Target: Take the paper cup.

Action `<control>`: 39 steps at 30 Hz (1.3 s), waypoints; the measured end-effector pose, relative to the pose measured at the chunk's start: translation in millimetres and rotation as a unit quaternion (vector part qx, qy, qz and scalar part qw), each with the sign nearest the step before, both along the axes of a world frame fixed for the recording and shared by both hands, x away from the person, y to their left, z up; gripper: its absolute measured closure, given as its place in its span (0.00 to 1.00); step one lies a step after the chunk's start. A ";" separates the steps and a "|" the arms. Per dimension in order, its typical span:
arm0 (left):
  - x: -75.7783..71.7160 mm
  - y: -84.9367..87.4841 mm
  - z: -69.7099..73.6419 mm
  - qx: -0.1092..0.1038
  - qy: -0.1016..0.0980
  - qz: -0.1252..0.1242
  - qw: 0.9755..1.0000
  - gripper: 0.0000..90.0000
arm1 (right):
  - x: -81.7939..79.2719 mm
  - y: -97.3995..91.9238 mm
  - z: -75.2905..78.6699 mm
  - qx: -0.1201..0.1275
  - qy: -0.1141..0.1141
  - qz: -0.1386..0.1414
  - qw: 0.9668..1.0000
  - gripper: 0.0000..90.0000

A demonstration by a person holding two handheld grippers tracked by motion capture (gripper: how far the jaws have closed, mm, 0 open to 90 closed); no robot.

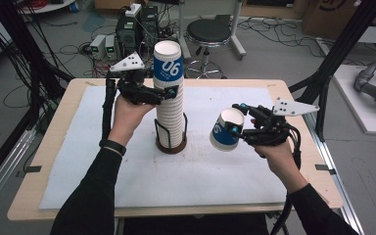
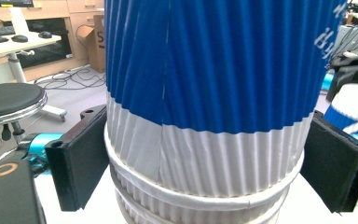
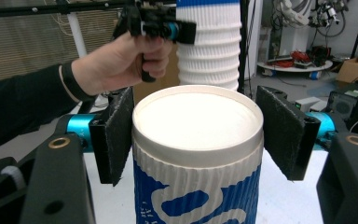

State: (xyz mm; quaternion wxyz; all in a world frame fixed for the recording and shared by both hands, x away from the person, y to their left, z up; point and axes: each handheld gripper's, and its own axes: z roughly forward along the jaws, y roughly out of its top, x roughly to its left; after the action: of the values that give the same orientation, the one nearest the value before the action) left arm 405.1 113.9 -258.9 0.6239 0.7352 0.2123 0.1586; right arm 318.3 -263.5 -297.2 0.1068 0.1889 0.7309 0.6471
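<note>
While our left tool (image 1: 172, 92) clamps the cup stack (image 1: 170, 112) in its wire holder (image 1: 171, 142) on the tabletop (image 1: 68, 117), our right tool (image 1: 235, 128) grips one empty cup (image 1: 226, 129) (held tilted, beside the stack).

Can't see the stack's base: the wire holder (image 1: 171, 139) covers the lowest cups on the worktop (image 1: 54, 122). In the left tool view the cup stack (image 2: 205, 93) runs off the top and bottom edges, so its print is cropped and unreadable. In the right tool view the loose cup (image 3: 198, 154) is cut off at the bottom, logo only partly readable. My elbows are cropped in the high view.
</note>
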 end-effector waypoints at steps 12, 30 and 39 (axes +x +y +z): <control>0.7 0.5 -1.1 -0.005 -0.001 -0.002 1.000 0.12 | -6.3 -3.5 -39.5 -0.006 0.029 -0.001 1.000 0.36; 0.7 -0.5 -1.2 -0.006 -0.003 -0.001 1.000 0.07 | -4.2 -2.0 -44.5 -0.015 0.034 -0.003 0.999 0.36; -8.2 5.9 -1.9 0.002 -0.013 0.013 1.000 0.06 | -3.7 -4.3 -44.4 -0.013 0.034 -0.005 0.999 0.36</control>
State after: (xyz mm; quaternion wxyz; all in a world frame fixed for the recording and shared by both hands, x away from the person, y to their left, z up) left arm 396.9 119.8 -260.8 0.6233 0.7313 0.2138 0.1762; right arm 314.6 -267.8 -341.5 0.0874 0.2130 0.7414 0.6303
